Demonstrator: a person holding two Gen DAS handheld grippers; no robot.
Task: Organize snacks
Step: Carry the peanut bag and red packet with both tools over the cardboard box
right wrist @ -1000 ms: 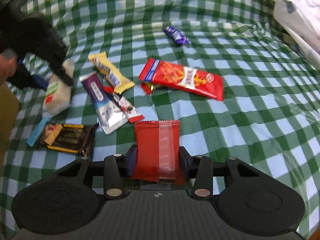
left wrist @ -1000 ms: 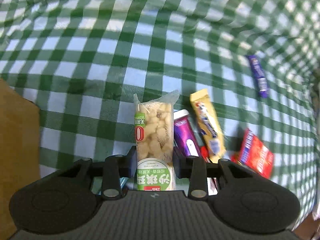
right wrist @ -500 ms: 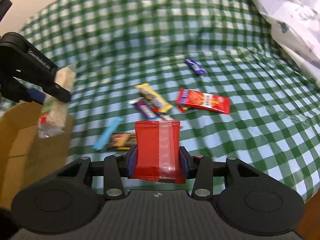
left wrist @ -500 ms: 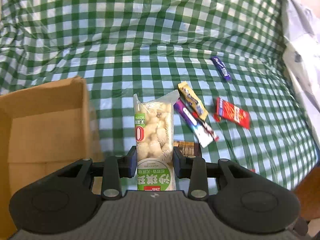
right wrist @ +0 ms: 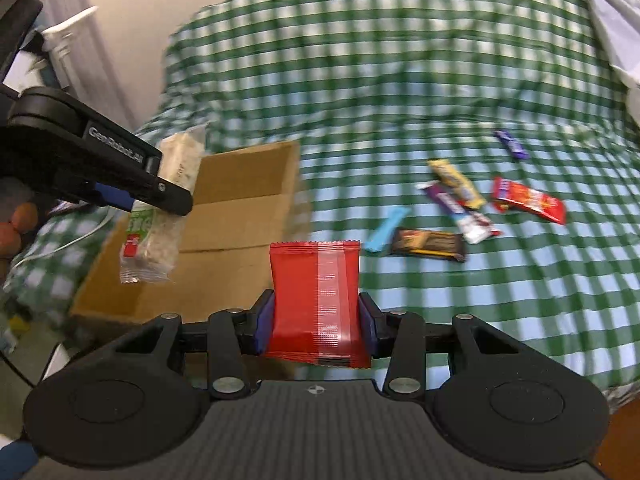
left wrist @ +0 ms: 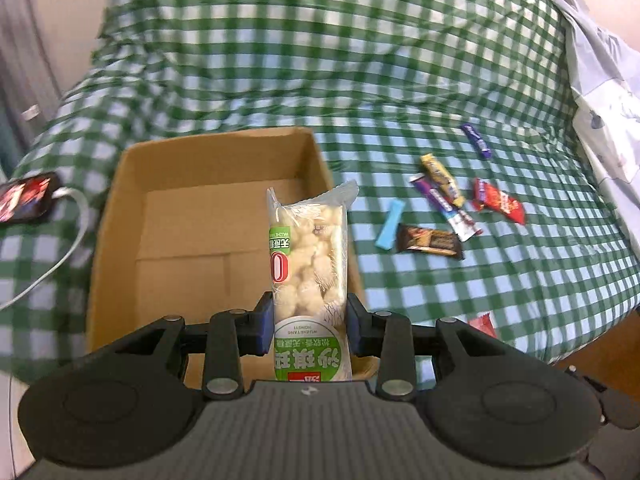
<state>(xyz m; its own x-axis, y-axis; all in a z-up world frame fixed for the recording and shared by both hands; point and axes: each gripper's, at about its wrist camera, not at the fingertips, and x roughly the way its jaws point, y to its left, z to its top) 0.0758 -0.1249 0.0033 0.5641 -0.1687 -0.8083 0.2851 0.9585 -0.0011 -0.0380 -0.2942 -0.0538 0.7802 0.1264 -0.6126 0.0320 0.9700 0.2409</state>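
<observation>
My left gripper (left wrist: 310, 326) is shut on a clear puffed-snack bag with a green label (left wrist: 308, 264) and holds it in the air over the open cardboard box (left wrist: 120, 208). In the right wrist view that bag (right wrist: 160, 216) hangs from the left gripper (right wrist: 160, 184) above the box (right wrist: 240, 216). My right gripper (right wrist: 316, 330) is shut on a red snack packet (right wrist: 316, 300), held near the box's right side.
Several snacks lie on the green checked cloth right of the box: a blue bar (left wrist: 388, 228), a dark chocolate bar (left wrist: 430, 240), a purple bar (left wrist: 444, 208), a yellow bar (left wrist: 442, 178), a red pack (left wrist: 498, 200). A phone with a white cable (left wrist: 28, 196) lies left.
Both grippers have lifted away from the snack pile and swung left with their packs. The box now sits under the left gripper.
</observation>
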